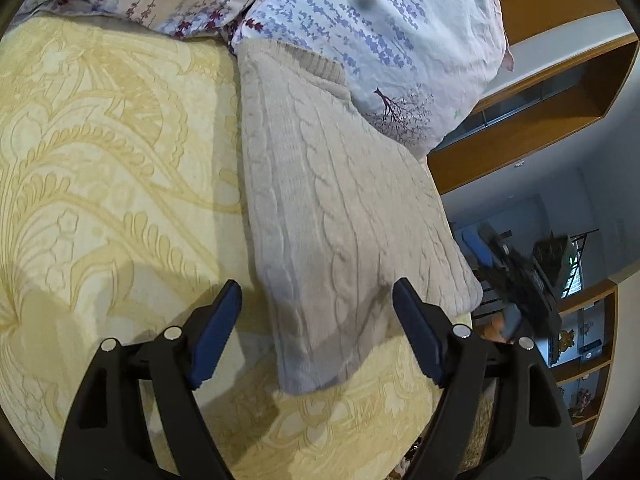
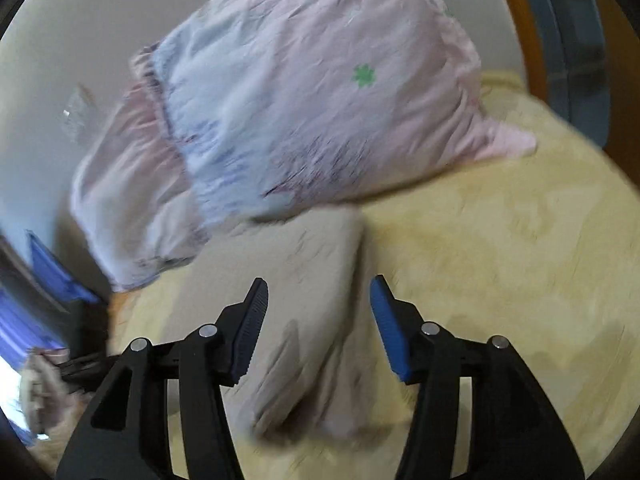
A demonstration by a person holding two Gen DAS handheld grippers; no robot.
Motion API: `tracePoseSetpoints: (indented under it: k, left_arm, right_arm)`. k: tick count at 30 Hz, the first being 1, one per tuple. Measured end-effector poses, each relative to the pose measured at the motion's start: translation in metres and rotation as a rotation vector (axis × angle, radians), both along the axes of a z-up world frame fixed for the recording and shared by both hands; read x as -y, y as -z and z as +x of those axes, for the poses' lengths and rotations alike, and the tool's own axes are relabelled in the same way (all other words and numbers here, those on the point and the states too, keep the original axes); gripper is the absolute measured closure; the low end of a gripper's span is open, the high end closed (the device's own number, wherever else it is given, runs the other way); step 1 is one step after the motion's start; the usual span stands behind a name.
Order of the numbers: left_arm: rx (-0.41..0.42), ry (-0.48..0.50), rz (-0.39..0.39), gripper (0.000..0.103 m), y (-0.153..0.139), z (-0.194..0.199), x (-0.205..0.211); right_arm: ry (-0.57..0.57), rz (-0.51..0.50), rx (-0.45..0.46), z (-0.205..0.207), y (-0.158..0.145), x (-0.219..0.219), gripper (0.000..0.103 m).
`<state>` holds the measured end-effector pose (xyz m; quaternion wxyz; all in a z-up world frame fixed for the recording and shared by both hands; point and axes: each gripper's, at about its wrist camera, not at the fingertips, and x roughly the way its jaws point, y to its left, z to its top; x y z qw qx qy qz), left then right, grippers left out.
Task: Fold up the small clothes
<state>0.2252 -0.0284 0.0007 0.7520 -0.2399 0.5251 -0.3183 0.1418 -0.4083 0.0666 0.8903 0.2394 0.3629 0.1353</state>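
Note:
A cream cable-knit garment (image 1: 340, 208) lies folded into a long strip on the yellow patterned bedspread (image 1: 100, 160); its far end reaches under a floral pillow. My left gripper (image 1: 316, 300) hovers over its near end with jaws wide apart, and the blue pads (image 1: 216, 332) touch nothing. In the blurred right wrist view the same knit (image 2: 304, 308) lies on the bedspread (image 2: 500, 264), and my right gripper (image 2: 318, 296) stands open above it with nothing pinched. The right gripper's dark body (image 1: 528, 280) shows past the bed's edge in the left wrist view.
A floral pillow (image 1: 360, 28) and bedding (image 2: 300, 100) lie at the far end of the knit. Wooden shelving (image 1: 560, 92) and a wall stand beyond the bed's right edge. The bedspread spreads wide to the left of the knit.

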Motion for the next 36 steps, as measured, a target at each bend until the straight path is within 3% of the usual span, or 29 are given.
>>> tracePoseSetpoints:
  k: [7, 9, 10, 13, 17, 19, 23, 25, 27, 30, 31, 32, 34, 36]
  left_arm:
    - [-0.01, -0.002, 0.013, 0.036, 0.004, -0.009, 0.001]
    - [-0.02, -0.008, 0.009, 0.041, 0.006, -0.01, -0.001]
    - [-0.026, -0.008, 0.006, 0.048, 0.006, -0.011, -0.001]
    - [-0.042, 0.002, -0.018, 0.065, 0.008, -0.013, -0.002]
    - [-0.026, 0.026, -0.004, 0.065, 0.004, -0.019, 0.001]
    - [-0.022, 0.038, 0.002, 0.065, 0.004, -0.022, 0.003]
    - [-0.045, 0.042, 0.011, 0.065, 0.012, -0.021, 0.003]
    - [-0.045, 0.044, 0.006, 0.065, 0.013, -0.022, 0.002]
    - [-0.05, 0.045, 0.005, 0.064, 0.012, -0.022, 0.0]
    - [-0.034, 0.046, -0.014, 0.045, 0.004, -0.022, -0.006]
    - [-0.014, 0.038, -0.019, 0.041, -0.002, -0.02, -0.009]
    - [0.004, 0.026, -0.021, 0.035, -0.006, -0.017, -0.012]
    - [0.025, -0.009, -0.021, 0.03, -0.015, -0.007, -0.016]
    - [0.026, -0.02, -0.025, 0.028, -0.019, 0.006, -0.014]
  right_arm:
    - [-0.064, -0.002, -0.017, -0.029, 0.007, -0.025, 0.049]
    - [-0.075, -0.027, -0.036, -0.025, 0.012, -0.03, 0.072]
    - [-0.084, -0.024, -0.049, -0.023, 0.015, -0.032, 0.093]
    - [-0.063, -0.056, 0.014, -0.028, 0.009, -0.031, 0.094]
    - [-0.012, -0.094, 0.106, -0.039, -0.009, -0.028, 0.095]
    - [0.003, -0.137, 0.085, -0.038, -0.001, -0.029, 0.095]
    - [0.038, -0.225, -0.046, -0.027, 0.041, -0.033, 0.095]
    - [0.047, -0.192, -0.086, -0.021, 0.061, -0.03, 0.095]
    - [0.043, -0.157, -0.093, -0.018, 0.062, -0.026, 0.095]
    - [0.011, -0.088, -0.093, -0.017, 0.052, -0.021, 0.088]
    - [0.01, -0.044, -0.091, -0.017, 0.045, -0.016, 0.079]
    - [0.017, -0.003, -0.075, -0.015, 0.039, -0.011, 0.062]
    - [0.039, 0.061, -0.045, -0.007, 0.026, -0.001, 0.044]
    - [0.038, 0.117, -0.052, 0.011, 0.022, 0.008, 0.044]
